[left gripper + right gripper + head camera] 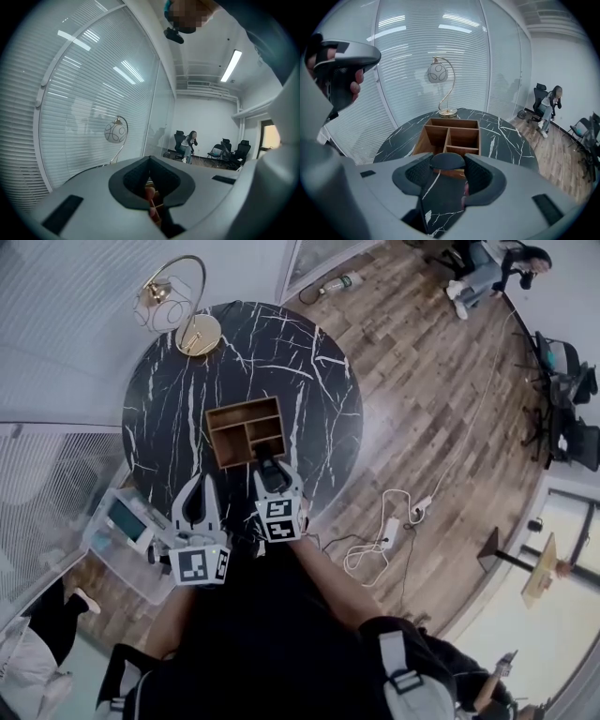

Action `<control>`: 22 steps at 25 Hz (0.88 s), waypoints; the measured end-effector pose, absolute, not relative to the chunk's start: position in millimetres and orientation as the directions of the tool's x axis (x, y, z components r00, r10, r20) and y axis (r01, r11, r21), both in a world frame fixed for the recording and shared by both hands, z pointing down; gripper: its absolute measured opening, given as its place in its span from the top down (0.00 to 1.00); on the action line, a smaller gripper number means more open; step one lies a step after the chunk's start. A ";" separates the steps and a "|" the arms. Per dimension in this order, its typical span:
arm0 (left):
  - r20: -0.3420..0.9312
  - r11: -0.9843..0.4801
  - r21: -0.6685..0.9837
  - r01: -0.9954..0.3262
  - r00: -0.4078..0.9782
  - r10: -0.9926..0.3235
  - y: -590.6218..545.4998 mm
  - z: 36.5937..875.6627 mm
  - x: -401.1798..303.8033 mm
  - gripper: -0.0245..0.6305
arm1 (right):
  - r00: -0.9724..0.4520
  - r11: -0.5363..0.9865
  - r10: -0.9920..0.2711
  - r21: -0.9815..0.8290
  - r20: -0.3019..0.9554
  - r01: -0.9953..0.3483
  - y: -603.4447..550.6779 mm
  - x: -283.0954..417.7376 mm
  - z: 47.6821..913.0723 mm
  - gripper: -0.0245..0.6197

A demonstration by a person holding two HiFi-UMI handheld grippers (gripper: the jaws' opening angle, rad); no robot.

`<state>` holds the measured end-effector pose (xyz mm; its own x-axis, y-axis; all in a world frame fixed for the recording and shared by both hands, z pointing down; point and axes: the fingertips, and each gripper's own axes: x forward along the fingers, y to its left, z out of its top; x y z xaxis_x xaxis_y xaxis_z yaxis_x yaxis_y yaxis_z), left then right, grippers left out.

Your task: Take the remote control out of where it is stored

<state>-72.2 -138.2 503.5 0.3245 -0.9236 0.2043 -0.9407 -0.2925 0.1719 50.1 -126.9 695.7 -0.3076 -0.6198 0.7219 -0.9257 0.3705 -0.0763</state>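
Observation:
A wooden organiser box (246, 431) with open compartments stands in the middle of the round black marble table (169, 399). My right gripper (271, 468) hovers just in front of the box's near edge, shut on a dark remote control (273, 478). In the right gripper view the remote's rounded end (447, 161) shows between the pads, with the box (450, 136) behind it and its compartments bare. To the left, over the table's near rim, my left gripper (198, 487) has its jaw tips together (150, 160) and nothing held.
A gold arc lamp with a globe shade (180, 307) stands at the table's far left. A clear plastic bin (120, 532) sits on the floor at the left. Cables and a power strip (386, 534) lie on the wood floor at the right. A person (486, 270) sits far off.

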 end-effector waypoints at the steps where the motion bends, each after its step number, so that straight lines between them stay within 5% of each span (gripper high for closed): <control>1: 0.198 -0.294 0.171 -0.940 0.325 -0.925 -138.4 501.2 -72.2 0.95 | -0.307 0.370 -0.621 -0.075 0.721 -0.926 -126.7 50.2 694.9 0.64; 22: 0.106 -0.303 0.139 -0.943 0.318 -0.942 -122.7 464.6 -79.1 0.95 | -0.295 0.365 -0.649 -0.053 0.702 -0.930 -119.6 53.6 682.3 0.64</control>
<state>-79.1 -122.7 464.6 0.3179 -0.9422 0.1056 -0.9429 -0.3026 0.1393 53.6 -119.6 682.3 -0.2947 -0.6488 0.7016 -0.9295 0.3650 -0.0530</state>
